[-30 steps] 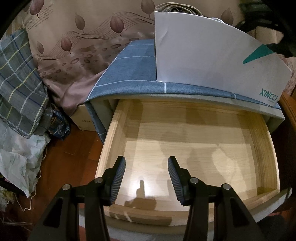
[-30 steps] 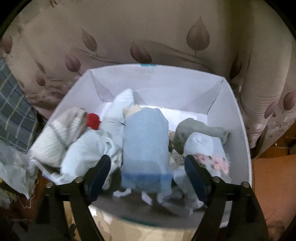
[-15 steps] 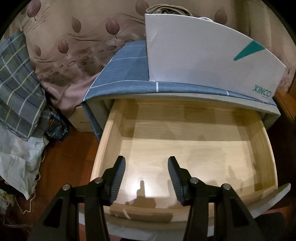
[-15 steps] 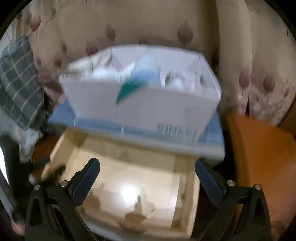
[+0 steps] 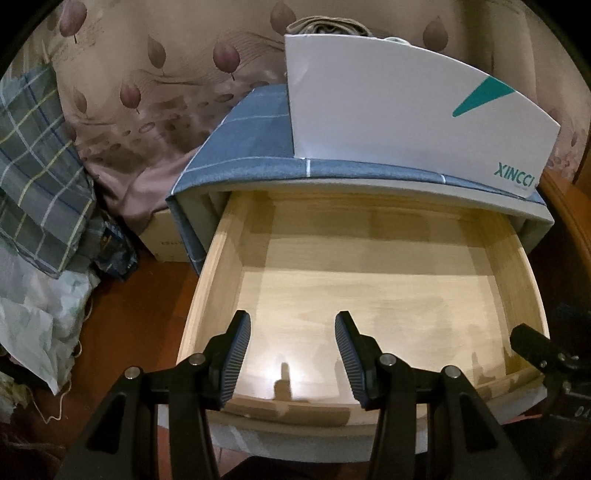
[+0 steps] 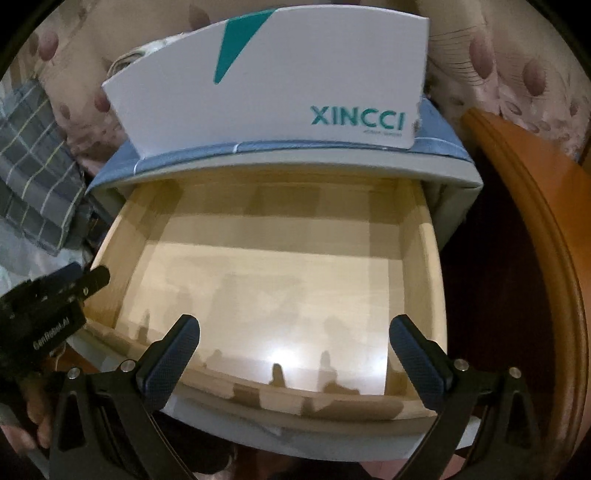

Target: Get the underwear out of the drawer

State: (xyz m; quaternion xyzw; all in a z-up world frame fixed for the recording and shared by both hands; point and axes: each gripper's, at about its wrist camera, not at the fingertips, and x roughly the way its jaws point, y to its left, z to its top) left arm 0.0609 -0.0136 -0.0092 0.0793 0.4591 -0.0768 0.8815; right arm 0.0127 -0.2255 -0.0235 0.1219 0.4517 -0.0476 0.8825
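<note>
The pale wooden drawer (image 5: 208, 280) (image 6: 432, 266) stands pulled out, and its floor shows bare wood with no garment in it. Above it, on the blue checked cloth (image 5: 255, 147) that covers the cabinet, sits a white XINCCI box (image 5: 406, 122) (image 6: 277, 96). A bit of folded fabric (image 5: 325, 27) peeks over the box's rim. My left gripper (image 5: 292, 317) hangs open over the drawer's front left, nothing between its pads. My right gripper (image 6: 294, 321) is wide open over the drawer's front edge, holding nothing. Each gripper shows at the edge of the other's view.
A leaf-patterned sheet (image 5: 147, 92) hangs behind. Plaid cloth (image 5: 37, 166), a pale bag (image 5: 37, 314) and a cardboard box (image 5: 166, 240) crowd the floor on the left. An orange wooden furniture edge (image 6: 535, 221) curves along the right. A hand (image 6: 37, 417) holds the left gripper.
The right gripper has drawn back and down from over the clothes in the white box to the drawer's front, its jaws spreading wider. The left gripper has stayed nearly still.
</note>
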